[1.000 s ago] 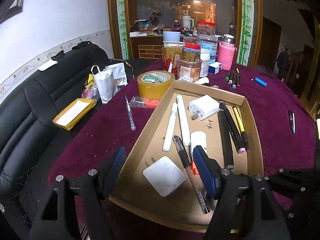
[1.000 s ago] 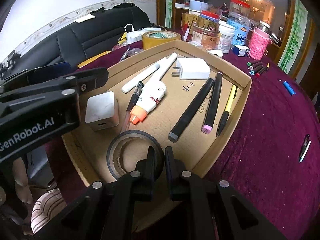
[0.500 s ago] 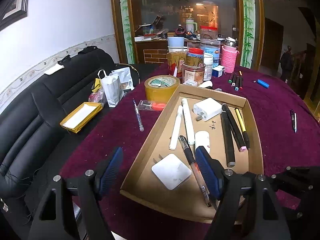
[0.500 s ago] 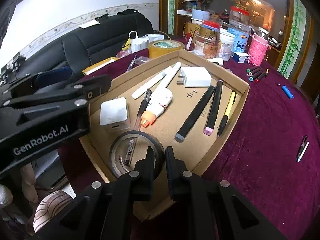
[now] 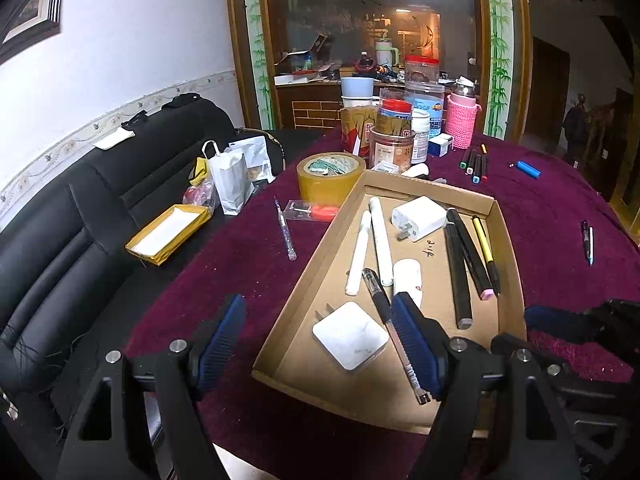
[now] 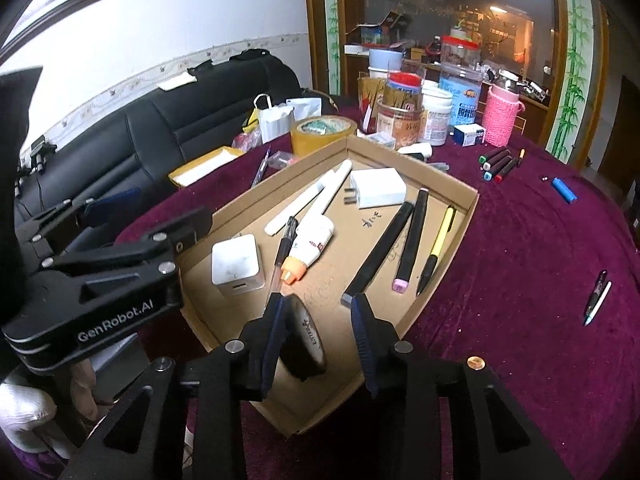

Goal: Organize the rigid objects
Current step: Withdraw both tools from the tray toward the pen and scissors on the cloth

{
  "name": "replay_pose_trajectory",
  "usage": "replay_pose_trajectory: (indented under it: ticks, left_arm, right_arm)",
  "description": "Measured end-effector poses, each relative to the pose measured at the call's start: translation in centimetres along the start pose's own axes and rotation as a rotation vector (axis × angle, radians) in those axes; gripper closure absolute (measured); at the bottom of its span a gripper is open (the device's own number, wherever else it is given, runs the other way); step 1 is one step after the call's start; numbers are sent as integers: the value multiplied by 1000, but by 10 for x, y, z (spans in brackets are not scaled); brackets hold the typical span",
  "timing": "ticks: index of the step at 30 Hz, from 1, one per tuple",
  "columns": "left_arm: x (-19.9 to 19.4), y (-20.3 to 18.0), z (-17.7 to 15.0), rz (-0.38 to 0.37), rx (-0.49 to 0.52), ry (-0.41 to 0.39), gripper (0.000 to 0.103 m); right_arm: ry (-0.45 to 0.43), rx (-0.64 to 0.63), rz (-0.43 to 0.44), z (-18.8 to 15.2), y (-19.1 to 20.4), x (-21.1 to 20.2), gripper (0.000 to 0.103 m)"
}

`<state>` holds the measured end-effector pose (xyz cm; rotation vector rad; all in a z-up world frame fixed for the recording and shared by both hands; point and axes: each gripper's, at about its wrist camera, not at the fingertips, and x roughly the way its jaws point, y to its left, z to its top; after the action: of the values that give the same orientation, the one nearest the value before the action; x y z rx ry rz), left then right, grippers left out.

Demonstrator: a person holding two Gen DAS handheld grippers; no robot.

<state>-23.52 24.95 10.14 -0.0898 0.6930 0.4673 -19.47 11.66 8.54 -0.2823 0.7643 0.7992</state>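
A shallow cardboard tray (image 5: 508,264) (image 6: 448,248) on the purple cloth holds two white chargers, white sticks, a glue tube, a clear pen, black markers and a yellow pen. My right gripper (image 6: 320,320) is open above the tray's near end. A black tape roll (image 6: 304,336) stands tilted on edge between its fingers, against the left finger (image 6: 272,328). My left gripper (image 5: 320,332) is open and empty, above the tray's near left corner. It shows in the right wrist view at the left (image 6: 100,272).
Outside the tray lie a brown tape roll (image 5: 330,178), a clear pen (image 5: 285,229), coloured markers (image 5: 474,164), a blue lighter (image 5: 528,169) and a black pen (image 5: 587,240). Jars and a pink bottle (image 5: 462,124) stand behind. A black sofa (image 5: 80,216) is left.
My right gripper has opened and let go of the black tape roll, which now stands tilted in the tray. Both grippers have risen and pulled back a little.
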Motion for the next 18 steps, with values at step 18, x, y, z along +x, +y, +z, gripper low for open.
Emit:
replay_pose_trajectory:
  ticks: [18]
  left_arm:
    - [-5,-25,1,7,67,11,28]
  right_arm:
    - [-25,130,-25,-11,-59,-17,55]
